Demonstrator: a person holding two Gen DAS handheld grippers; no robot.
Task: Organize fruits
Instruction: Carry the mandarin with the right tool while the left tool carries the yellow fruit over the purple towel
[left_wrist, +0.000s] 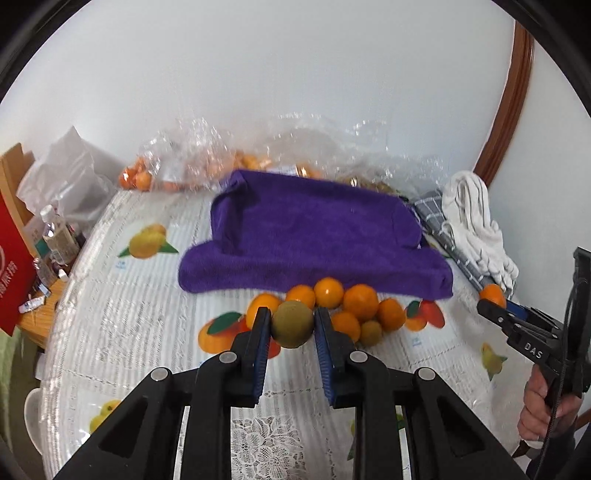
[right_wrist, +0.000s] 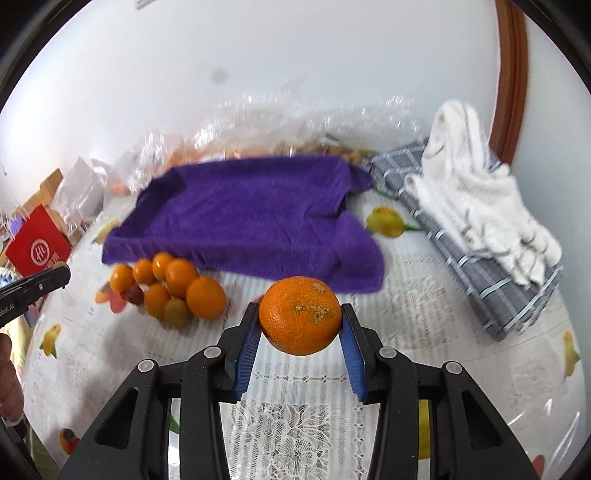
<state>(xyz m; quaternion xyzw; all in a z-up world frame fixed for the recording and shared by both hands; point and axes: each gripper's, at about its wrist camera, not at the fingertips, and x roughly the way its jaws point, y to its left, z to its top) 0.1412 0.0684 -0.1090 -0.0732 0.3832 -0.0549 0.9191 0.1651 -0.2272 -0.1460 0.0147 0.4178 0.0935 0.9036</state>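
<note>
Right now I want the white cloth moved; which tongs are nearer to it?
Right. The right tongs, shut on an orange, sit just left of the white cloth; the left tongs, holding a brownish fruit, are farther left by the fruit pile.

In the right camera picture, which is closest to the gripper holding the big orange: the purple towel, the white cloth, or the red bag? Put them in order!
From the right gripper:
1. Purple towel, just behind the orange.
2. White cloth, back right.
3. Red bag, far left, off the table.

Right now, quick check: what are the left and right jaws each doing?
Left gripper: shut on the green-brown fruit, held clear of the tablecloth.
Right gripper: shut on the orange, also lifted.
</note>
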